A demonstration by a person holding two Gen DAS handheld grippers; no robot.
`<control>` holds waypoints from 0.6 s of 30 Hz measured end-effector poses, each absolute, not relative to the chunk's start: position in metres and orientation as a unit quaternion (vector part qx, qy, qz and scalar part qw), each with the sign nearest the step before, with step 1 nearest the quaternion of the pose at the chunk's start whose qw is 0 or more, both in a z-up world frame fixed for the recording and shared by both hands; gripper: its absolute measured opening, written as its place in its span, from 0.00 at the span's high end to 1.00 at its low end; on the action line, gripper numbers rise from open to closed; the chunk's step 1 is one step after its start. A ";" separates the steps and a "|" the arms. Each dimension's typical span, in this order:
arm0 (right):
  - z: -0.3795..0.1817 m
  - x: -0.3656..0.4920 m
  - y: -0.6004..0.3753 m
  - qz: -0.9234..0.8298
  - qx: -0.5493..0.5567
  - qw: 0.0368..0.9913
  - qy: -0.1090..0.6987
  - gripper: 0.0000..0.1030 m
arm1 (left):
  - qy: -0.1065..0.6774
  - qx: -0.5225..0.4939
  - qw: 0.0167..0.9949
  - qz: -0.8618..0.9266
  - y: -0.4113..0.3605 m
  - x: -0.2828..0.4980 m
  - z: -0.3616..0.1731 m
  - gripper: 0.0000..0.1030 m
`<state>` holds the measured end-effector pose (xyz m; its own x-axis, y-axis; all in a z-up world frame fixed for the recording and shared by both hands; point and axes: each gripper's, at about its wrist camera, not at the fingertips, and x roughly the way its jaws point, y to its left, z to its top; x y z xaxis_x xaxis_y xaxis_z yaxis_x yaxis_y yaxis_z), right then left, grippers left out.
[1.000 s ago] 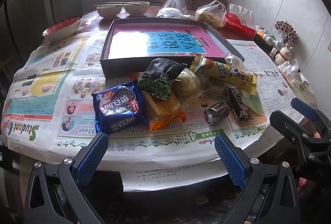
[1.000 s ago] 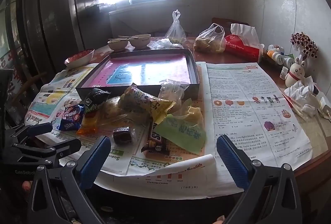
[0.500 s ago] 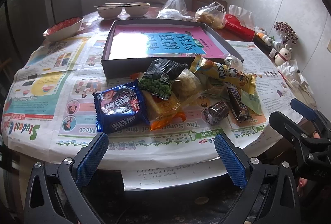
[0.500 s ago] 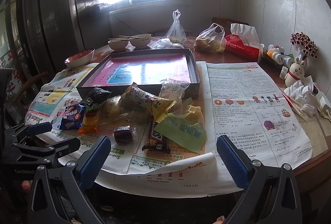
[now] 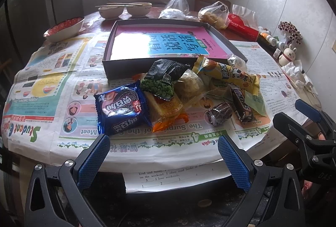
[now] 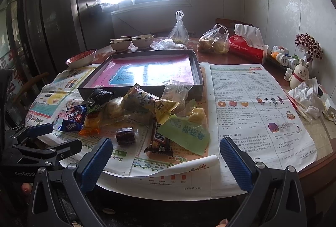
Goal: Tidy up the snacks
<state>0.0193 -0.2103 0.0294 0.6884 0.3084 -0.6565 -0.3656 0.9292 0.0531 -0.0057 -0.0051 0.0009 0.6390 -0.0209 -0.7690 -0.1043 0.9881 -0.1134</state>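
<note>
— Two claws, both mine, both gaping with nothing between the pads: left claw (image 5: pixel 163 153) and right claw (image 6: pixel 166 155) hang off the counter's (image 6: pixel 323 166) near edge.

— And past them?

— One heap of snacks on newspaper (image 5: pixel 48 88): one blue cookie pack (image 5: pixel 121 109), one green pea bag (image 5: pixel 163 80), one orange cake wrapper (image 5: pixel 166 109), one chocolate bar (image 6: pixel 158 141). Behind the heap, touching it, one dark tray (image 5: pixel 128 69). Farther back I count three bowls.
</note>
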 end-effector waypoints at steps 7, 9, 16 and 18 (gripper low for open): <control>0.029 0.019 -0.210 0.183 -0.041 0.918 0.350 0.00 | 0.425 -0.073 0.902 0.024 -0.006 -0.006 0.001 0.01; 0.029 0.019 -0.210 0.184 -0.041 0.917 0.351 0.00 | 0.424 -0.073 0.902 0.023 -0.006 -0.005 0.001 0.01; 0.028 0.020 -0.209 0.185 -0.042 0.917 0.351 0.00 | 0.425 -0.072 0.902 0.023 -0.006 -0.005 0.000 0.01; 0.028 0.020 -0.209 0.185 -0.042 0.917 0.351 0.00 | 0.425 -0.073 0.902 0.024 -0.006 -0.005 -0.001 0.01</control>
